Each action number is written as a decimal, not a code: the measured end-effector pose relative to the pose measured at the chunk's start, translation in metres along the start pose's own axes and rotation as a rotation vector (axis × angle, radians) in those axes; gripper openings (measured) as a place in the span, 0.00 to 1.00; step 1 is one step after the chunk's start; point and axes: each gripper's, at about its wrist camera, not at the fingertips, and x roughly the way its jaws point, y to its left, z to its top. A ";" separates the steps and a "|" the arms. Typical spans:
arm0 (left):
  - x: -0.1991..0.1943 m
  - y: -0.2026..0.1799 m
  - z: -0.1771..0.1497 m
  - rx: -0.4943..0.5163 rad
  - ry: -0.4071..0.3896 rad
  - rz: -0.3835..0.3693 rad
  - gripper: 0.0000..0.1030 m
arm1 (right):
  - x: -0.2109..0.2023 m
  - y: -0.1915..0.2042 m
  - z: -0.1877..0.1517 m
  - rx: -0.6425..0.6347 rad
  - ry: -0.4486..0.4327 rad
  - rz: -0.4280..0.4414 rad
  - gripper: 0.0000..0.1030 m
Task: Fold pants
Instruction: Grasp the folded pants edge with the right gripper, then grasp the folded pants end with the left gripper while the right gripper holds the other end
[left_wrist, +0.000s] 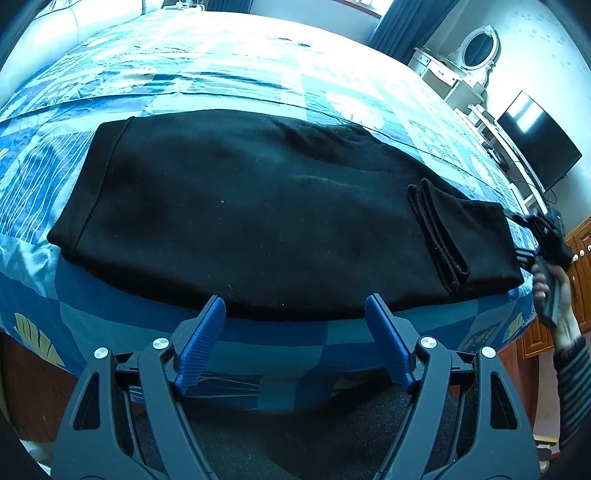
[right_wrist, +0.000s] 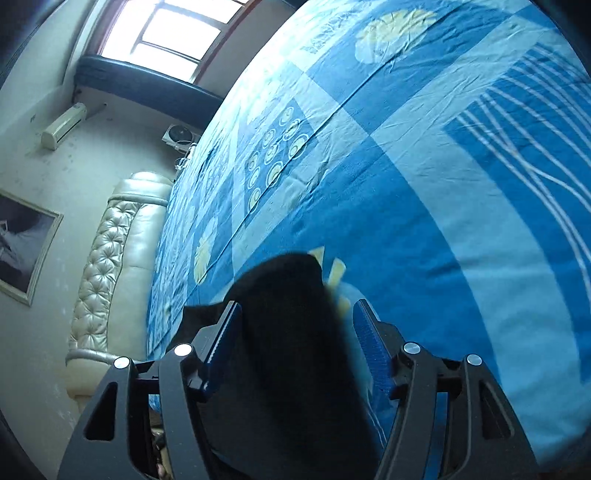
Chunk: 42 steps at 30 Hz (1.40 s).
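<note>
Black pants (left_wrist: 258, 214) lie flat across the bed, waistband at the left, leg cuffs (left_wrist: 439, 240) folded back on top at the right. My left gripper (left_wrist: 295, 314) is open and empty, its blue fingers (left_wrist: 203, 343) just short of the pants' near edge. My right gripper (right_wrist: 297, 325) is open, with a blurred fold of the black pants (right_wrist: 295, 332) between its blue fingers (right_wrist: 369, 343); the jaws stand apart and do not pinch it. In the left wrist view the right gripper (left_wrist: 546, 236) is at the pants' right end, held by a hand.
The bed has a blue patterned sheet (left_wrist: 221, 85) and a padded headboard (right_wrist: 110, 258). A dressing table with oval mirror (left_wrist: 476, 48) and a TV (left_wrist: 539, 144) stand at the right. Wooden cabinets (left_wrist: 576, 258) are behind the hand.
</note>
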 end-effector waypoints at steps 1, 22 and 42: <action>0.000 0.000 0.000 0.000 0.001 0.000 0.76 | 0.005 -0.004 0.002 0.006 0.011 -0.018 0.37; -0.002 0.013 0.006 -0.041 -0.009 0.012 0.76 | 0.034 0.127 -0.116 -0.237 0.150 0.071 0.34; -0.033 0.114 0.041 -0.205 -0.080 0.053 0.76 | 0.071 0.155 -0.160 -0.288 0.272 0.115 0.44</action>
